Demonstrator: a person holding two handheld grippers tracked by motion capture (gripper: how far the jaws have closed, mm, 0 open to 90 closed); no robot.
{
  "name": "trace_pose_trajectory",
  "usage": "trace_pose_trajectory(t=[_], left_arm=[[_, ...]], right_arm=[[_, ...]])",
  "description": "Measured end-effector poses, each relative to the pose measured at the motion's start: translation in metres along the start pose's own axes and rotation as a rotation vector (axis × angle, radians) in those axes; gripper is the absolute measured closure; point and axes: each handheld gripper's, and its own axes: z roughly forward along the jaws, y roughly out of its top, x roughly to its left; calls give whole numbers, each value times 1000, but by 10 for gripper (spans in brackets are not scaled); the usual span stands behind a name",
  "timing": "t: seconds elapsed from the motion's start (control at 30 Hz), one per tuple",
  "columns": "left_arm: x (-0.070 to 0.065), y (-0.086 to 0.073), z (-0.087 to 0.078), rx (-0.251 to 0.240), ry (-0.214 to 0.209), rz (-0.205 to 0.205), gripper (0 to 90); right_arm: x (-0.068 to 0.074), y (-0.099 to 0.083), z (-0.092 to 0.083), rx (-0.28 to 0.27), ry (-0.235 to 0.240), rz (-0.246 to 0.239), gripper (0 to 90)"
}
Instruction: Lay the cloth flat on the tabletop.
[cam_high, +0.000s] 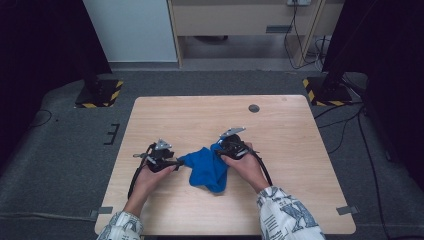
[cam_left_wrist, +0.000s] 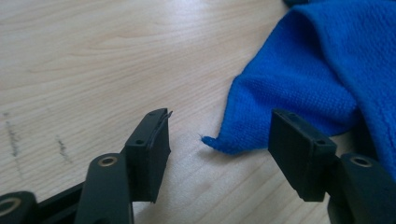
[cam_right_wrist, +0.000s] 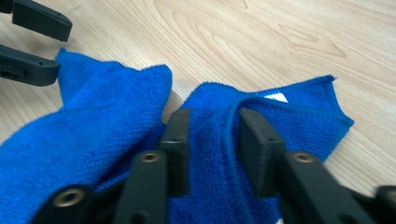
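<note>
Near the worktop's (cam_high: 280, 120) middle, left gripper (cam_left_wrist: 219, 140) gapes around the blue cloth's (cam_high: 206, 170) corner — right gripper (cam_right_wrist: 212, 140) pinches a fold; either may slip.

A light wooden table (cam_high: 280, 135) stands on a grey carpet (cam_high: 60, 160). Near the table's far edge sits a small round grey cap (cam_high: 254, 108). Beyond the table's far left corner lies a black base plate with yellow and black stripes (cam_high: 99, 93), and a matching one (cam_high: 325, 92) lies beyond its far right corner. Behind the table stands a pale wooden cabinet (cam_high: 245, 20), with black cables (cam_high: 295, 40) hanging at its right side. Grey tape tabs (cam_high: 347, 210) mark the carpet by the table's near corners.
</note>
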Motion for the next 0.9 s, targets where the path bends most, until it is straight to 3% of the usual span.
trace_pose_trajectory(t=[0.1,0.23,0.37,0.5,0.7,0.8,0.9], left_arm=[[-3,-1,3,19,0,28,505],[-4,0,4,27,-1,51,648],[-6,2,6,29,-3,49,808],[-10,8,10,17,19,65,856],[-7,12,-1,-56,67,46,865],[-4,11,-7,-72,69,26,866],[-6,10,-5,-64,60,40,865]], right_arm=[[-3,-2,-4,-9,5,-5,804],[-7,-4,-13,-40,20,7,842],[-7,-10,-23,-64,31,9,853],[-6,-21,-33,-71,42,13,856],[-13,-52,-47,-52,37,39,857],[-18,-69,-52,-23,24,56,858],[-24,-78,-56,2,20,78,803]])
